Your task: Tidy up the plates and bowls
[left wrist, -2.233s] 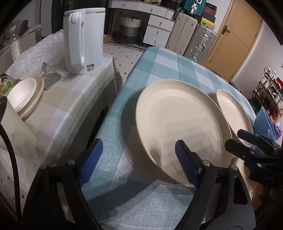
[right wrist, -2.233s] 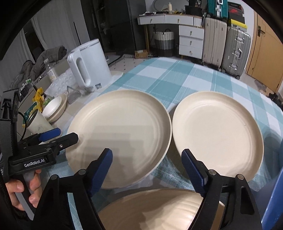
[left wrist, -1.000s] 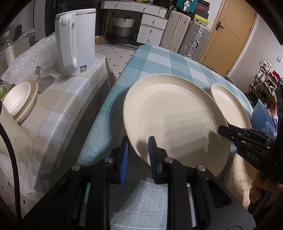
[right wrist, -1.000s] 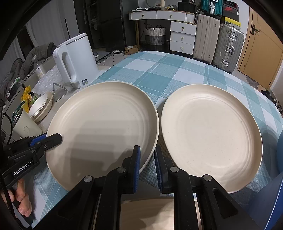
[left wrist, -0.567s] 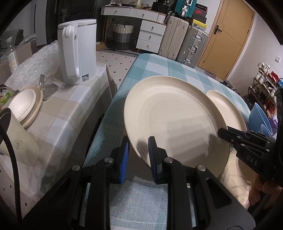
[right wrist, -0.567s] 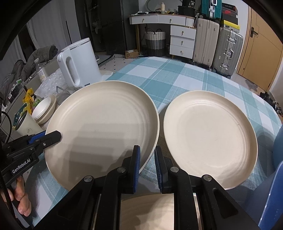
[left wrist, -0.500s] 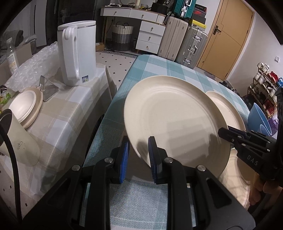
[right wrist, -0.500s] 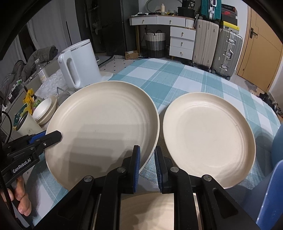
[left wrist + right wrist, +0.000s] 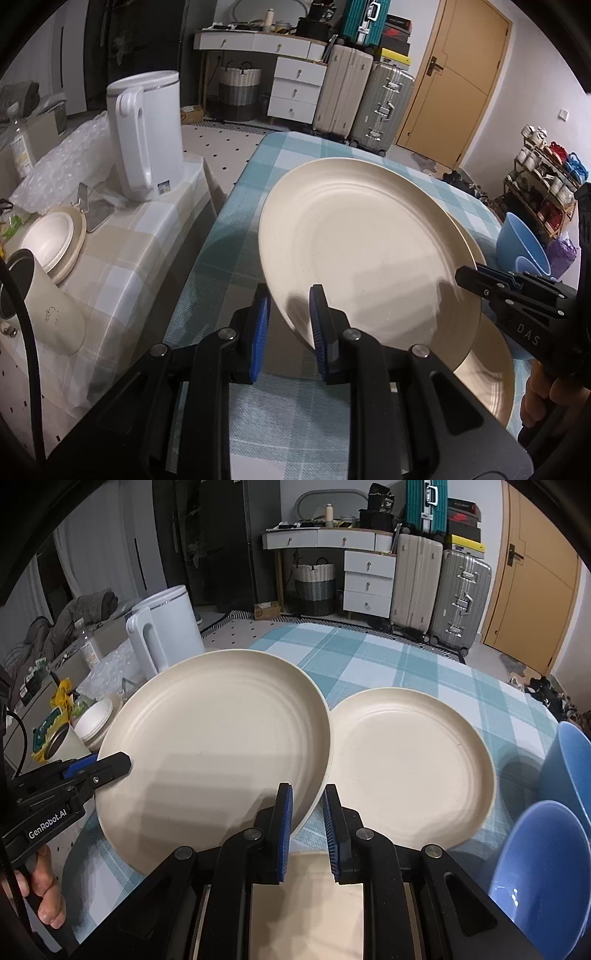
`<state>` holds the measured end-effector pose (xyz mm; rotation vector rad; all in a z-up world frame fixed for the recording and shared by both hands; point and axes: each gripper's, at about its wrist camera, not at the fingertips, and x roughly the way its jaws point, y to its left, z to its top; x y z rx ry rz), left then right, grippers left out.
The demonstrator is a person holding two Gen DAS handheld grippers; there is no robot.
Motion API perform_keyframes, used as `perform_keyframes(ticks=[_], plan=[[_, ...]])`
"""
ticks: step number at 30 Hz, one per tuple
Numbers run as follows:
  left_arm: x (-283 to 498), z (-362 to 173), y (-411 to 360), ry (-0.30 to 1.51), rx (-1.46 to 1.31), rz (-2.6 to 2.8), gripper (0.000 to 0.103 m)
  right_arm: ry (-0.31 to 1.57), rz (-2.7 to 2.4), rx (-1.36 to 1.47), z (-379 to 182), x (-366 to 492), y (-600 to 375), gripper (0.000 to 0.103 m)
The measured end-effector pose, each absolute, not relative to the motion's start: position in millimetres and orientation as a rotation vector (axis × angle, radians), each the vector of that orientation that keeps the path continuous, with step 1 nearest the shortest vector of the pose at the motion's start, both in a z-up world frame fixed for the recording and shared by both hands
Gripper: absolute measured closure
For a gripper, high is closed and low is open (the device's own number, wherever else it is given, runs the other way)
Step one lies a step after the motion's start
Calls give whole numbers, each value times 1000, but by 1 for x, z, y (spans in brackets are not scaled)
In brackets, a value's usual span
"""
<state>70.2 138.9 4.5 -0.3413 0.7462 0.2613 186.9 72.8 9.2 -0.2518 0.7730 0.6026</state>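
Observation:
Both grippers hold one large cream plate (image 9: 365, 254) (image 9: 221, 746), lifted and tilted above the teal checked table (image 9: 236, 206). My left gripper (image 9: 290, 295) is shut on the plate's near-left rim; in the right wrist view it shows as the left gripper (image 9: 123, 765). My right gripper (image 9: 308, 792) is shut on the opposite rim; the left wrist view shows it as the right gripper (image 9: 463, 275). A second cream plate (image 9: 410, 764) lies flat on the table to the right. A third plate (image 9: 306, 890) (image 9: 487, 373) lies below the grippers. Two blue bowls (image 9: 543, 867) (image 9: 521, 243) stand at the right.
A white kettle (image 9: 146, 133) stands on a side table (image 9: 122, 254) to the left, along with stacked small plates (image 9: 51, 240) and a beige cup (image 9: 48, 306). Suitcases (image 9: 458, 602) and a drawer unit (image 9: 367, 579) stand beyond the table's far end.
Both grippers, open around the plate's rim at first, closed on it. Since then the plate has risen off the table and the view sits higher.

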Motion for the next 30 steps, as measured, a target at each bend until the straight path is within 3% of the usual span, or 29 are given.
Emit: perform_keyframes(ticks=[30], plan=[[51, 31, 54, 750, -225, 147, 84, 734, 528, -166, 33, 131, -15, 85]])
